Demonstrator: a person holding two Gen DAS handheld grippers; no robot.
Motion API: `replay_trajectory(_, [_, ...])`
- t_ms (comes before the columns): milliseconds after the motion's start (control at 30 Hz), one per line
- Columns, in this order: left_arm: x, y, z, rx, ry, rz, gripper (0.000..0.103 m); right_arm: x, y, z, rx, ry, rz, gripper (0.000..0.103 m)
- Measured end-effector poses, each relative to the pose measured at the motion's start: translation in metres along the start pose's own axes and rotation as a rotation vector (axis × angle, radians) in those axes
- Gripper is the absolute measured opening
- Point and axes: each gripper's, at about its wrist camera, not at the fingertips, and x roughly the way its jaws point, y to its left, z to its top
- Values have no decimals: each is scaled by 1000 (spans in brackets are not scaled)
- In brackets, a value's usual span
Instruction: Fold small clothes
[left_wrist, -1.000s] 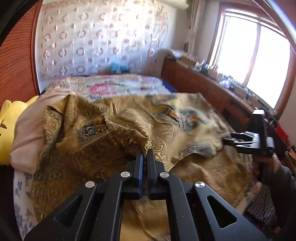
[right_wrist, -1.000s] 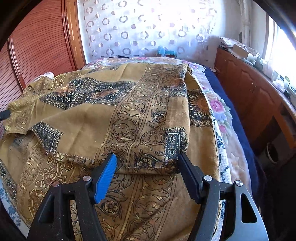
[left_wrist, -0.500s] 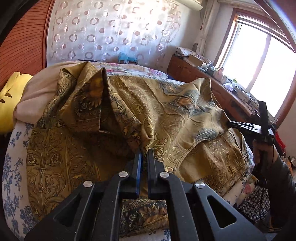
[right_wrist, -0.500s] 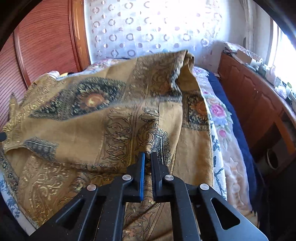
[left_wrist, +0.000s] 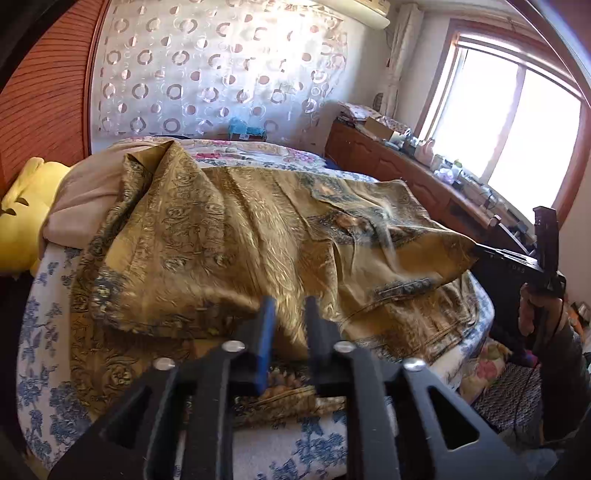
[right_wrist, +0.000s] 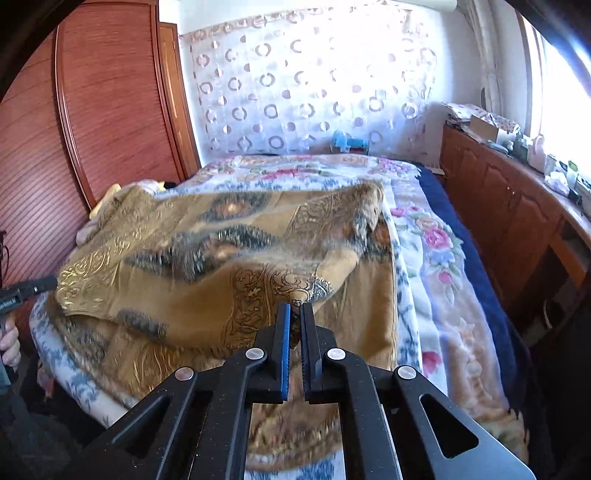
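A gold patterned cloth (left_wrist: 258, 236) with dark medallions lies spread over a bed (left_wrist: 44, 332), folded back on itself so an upper layer rests over a lower one. The bed carries a blue-and-white floral sheet, with a pink floral blanket (right_wrist: 436, 258) along its window side.

The left hand-held gripper (left_wrist: 290, 306) sits at the near edge of the cloth. Its jaws have just been opening and now stand a little apart, with a fold of the cloth lying in the gap; whether the pads press it cannot be told.

The right hand-held gripper (right_wrist: 294, 310) has its jaws pressed together, pinching a corner of the cloth's upper layer and holding it raised above the lower layer. From the left wrist view this gripper shows at the right edge, gripped by a hand (left_wrist: 535, 306), with the cloth drawn to a point at its tips.

A yellow plush toy (left_wrist: 22, 214) and a beige pillow (left_wrist: 85, 199) lie at the bed's left side. A wooden cabinet (right_wrist: 517, 206) stands under the window.
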Motion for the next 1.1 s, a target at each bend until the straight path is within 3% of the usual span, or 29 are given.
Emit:
replay_trajectory(67, [-3,2,1,10,-15,11,41,2,-1,-7,0,11,-3,5])
replay_trajectory(133, [-9,7,3,16,-33,37,42,2,-2,-11,4,13,-7,5])
replay_trajectory(267, [-14,27,4,4,-58,121,56,-7,-2,-16,24,-4,-2,5])
replay_trajectory(367, [-13,50,4,-35,-63,194,57,-10,0,-17,22,-7,-5,5])
replay_trajectory(567, [8,83,-5,-84,16,276,57,-4,9,-17,-2,10,-22,5])
replay_trajectory(867, [26,98,-8,-118,64,263,57,5,8,-16,3,35,-12,5])
replay_trajectory(933, [23,95,-7,-111,36,240,48,7,8,-17,5,40,-7,5])
replay_trajectory(1000, [20,93,-5,-103,35,219,14,9,8,-17,4,42,-6,5])
replay_trajectory(1100, [11,90,0,-96,3,187,5,7,10,-15,3,33,1,5])
